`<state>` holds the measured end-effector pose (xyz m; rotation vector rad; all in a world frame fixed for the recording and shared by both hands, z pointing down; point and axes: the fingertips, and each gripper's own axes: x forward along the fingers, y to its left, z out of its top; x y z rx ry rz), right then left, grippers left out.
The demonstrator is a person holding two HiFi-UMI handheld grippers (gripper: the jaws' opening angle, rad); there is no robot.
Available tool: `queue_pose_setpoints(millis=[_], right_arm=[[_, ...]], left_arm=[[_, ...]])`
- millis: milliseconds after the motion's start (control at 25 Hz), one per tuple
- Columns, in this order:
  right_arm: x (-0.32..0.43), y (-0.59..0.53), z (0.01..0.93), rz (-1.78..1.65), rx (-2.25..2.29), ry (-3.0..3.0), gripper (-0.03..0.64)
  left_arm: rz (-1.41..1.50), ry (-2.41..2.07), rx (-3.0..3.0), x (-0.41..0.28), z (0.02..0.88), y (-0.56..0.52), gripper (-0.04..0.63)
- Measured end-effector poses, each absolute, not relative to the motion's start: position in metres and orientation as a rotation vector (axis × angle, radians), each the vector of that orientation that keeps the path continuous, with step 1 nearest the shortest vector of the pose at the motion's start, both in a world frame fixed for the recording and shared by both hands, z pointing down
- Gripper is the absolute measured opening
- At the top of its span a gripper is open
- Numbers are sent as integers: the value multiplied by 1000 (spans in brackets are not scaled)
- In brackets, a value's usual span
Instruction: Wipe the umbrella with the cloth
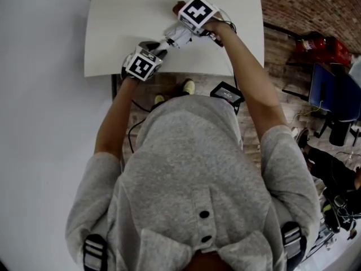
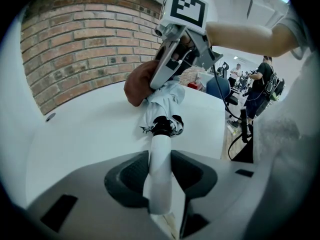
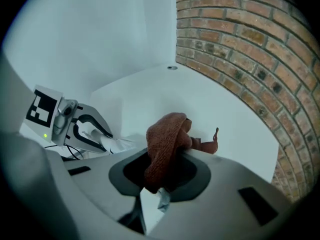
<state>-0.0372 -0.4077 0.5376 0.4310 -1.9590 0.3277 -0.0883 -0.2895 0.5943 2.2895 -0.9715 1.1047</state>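
Cloth (image 3: 165, 139) rust-brown; umbrella (image 2: 160, 174) white-handled, black collar, pale grey canopy — table (image 1: 130, 33) white, wall (image 2: 85, 49) red brick.

On the table (image 1: 113, 38): the umbrella (image 2: 165, 101) is lying lengthwise, its handle sitting between the left gripper's (image 1: 157, 49) jaws. The cloth (image 3: 167, 134) is sitting between the right gripper's (image 1: 179, 34) jaws, resting against the umbrella's far part, beyond the left gripper.

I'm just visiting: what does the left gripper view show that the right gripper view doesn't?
Only the left gripper view: the right gripper with its marker cube, and a person standing in the background. Only the right gripper view: the left gripper seen from outside. Both: the brown cloth, the pale umbrella, the white table, the brick wall.
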Motion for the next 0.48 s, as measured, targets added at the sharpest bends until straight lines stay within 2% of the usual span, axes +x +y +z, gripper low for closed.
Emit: queue_pose_setpoints(millis=[480], right_arm=[[-81, -362, 539, 663, 310, -2030, 84]], left_arm=[[1089, -971, 2289, -86, 588, -292, 149]])
